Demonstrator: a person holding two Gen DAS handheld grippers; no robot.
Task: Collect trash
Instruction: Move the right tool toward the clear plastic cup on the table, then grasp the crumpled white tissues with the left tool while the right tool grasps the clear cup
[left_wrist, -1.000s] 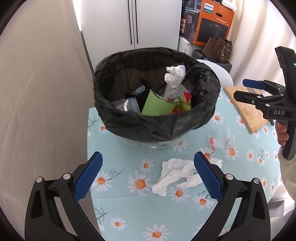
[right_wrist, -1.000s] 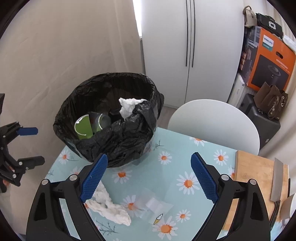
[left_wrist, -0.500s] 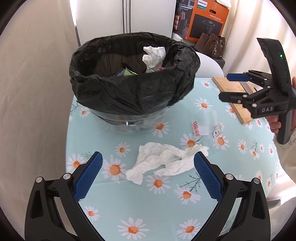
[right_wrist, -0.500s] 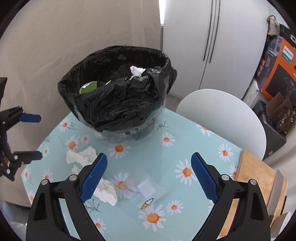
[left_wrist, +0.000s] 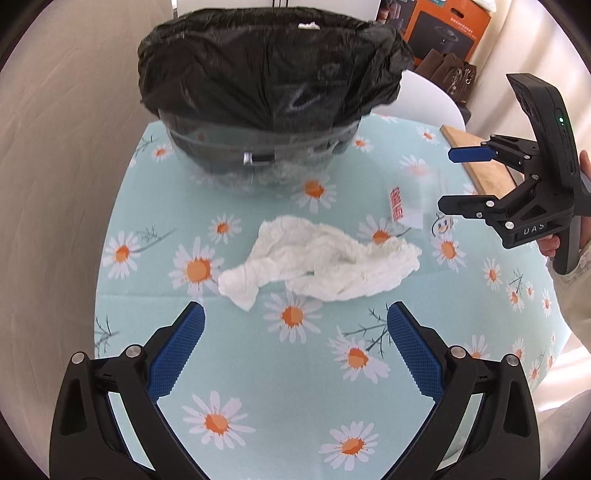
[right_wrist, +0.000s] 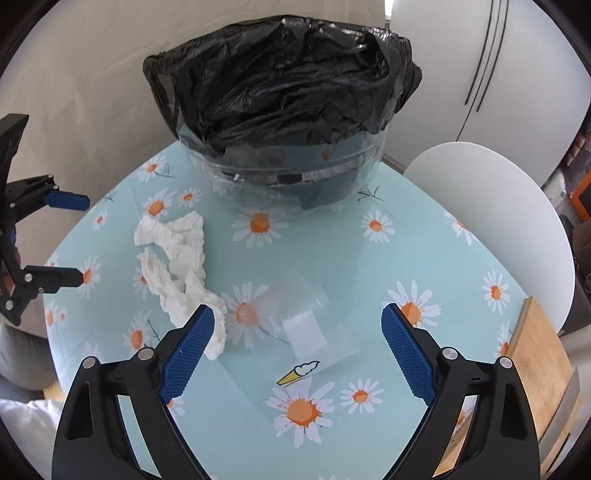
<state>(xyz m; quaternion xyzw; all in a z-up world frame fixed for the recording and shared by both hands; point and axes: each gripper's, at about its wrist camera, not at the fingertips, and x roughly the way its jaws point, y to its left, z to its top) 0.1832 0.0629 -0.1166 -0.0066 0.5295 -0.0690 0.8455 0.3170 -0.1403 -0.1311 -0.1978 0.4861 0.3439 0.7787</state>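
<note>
Both grippers have dropped low over the tabletop (left_wrist: 295, 387) within the last second, so the bin (left_wrist: 269, 85) now shows its side, not its contents: judged from this, a pickup is about to start. The left gripper (left_wrist: 295, 354), fingers spread wide and empty, sits just short of the crumpled tissue (left_wrist: 321, 258) in front of the bin. The right gripper (right_wrist: 297, 358), equally wide and empty, straddles the clear wrapper (right_wrist: 303, 325), also before the bin. Only the right wrist view shows the wrapper's ice-cream print; the left shows its red label.
</note>
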